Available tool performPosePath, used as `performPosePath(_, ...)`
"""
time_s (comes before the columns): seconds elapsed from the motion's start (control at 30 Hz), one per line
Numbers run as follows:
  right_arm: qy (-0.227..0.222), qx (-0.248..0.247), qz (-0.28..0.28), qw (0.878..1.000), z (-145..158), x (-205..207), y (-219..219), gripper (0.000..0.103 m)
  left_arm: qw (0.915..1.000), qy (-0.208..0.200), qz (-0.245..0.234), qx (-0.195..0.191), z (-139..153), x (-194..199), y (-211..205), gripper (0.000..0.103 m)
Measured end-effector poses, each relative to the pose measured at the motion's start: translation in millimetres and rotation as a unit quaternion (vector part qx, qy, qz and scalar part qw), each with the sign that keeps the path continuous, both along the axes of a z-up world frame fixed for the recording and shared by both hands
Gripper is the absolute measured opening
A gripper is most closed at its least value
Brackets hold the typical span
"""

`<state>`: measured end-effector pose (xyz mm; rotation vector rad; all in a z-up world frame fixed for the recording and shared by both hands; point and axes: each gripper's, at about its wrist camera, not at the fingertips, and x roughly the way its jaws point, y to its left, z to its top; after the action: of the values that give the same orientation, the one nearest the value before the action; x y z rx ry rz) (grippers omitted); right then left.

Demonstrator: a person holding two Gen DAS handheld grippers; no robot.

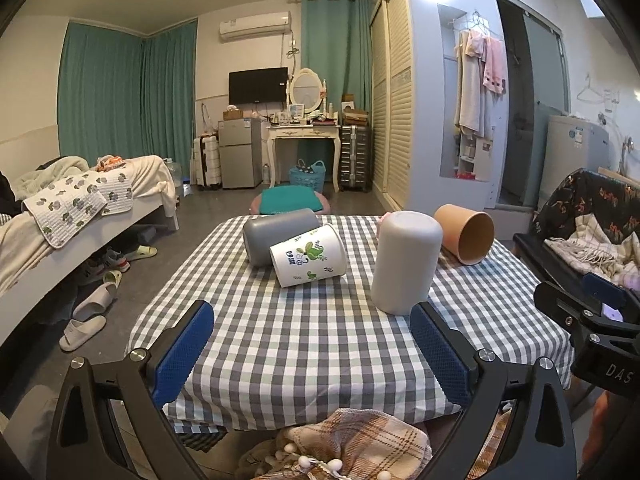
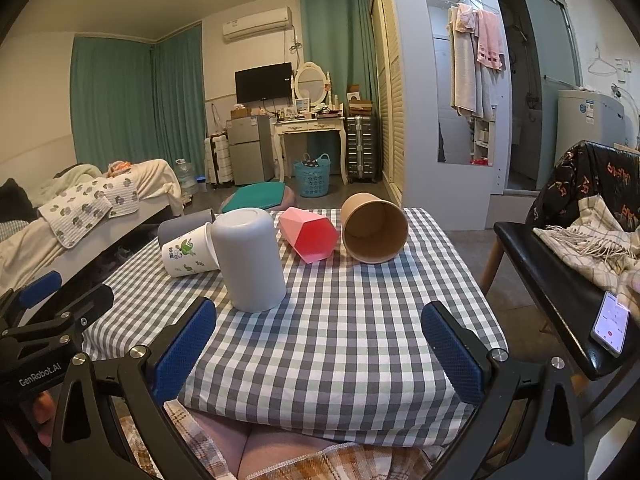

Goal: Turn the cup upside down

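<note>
Two wrist views of a small table [image 1: 320, 344] covered with a grey, white and pale-green checked cloth. The left gripper [image 1: 312, 344] is held low at the near edge with its blue-padded jaws spread wide and nothing between them; the right gripper [image 2: 320, 344] is likewise spread wide and empty over the near edge. A light grey cup [image 1: 406, 262] stands mouth-down on the cloth, closed base uppermost, just beyond the left gripper's right finger and well ahead of the right gripper's left finger [image 2: 182, 350]. Behind it, to the left, a white cup with a green leaf print [image 1: 308, 256] lies on its side, touching a dark grey cup [image 1: 276, 238] that also lies on its side. A brown paper cup [image 2: 374, 228] lies on its side at the far right, mouth toward the cameras, and a pink faceted cup [image 2: 308, 236] lies between it and the light grey cup. A phone [image 2: 610, 324] with a lit screen rests on the black chair [image 2: 552, 280] to the right.
</note>
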<state>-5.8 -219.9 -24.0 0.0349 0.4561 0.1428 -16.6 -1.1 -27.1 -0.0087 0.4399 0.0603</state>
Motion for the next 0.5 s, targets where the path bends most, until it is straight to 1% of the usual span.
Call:
performPosePath(0.13, 0.0, 0.0, 0.001, 1.0, -0.6, -0.1, -0.1, 0.103, 1.0, -0.006, 0.002, 0.005, 0.6, -2.5, -1.1, 0.102)
performPosePath(0.5, 0.004, -0.005, 0.002, 1.0, -3.7, 0.7, 1.1, 0.103, 0.9999, -0.007, 0.007, 0.003, -0.7, -3.6, -4.8, 0.102)
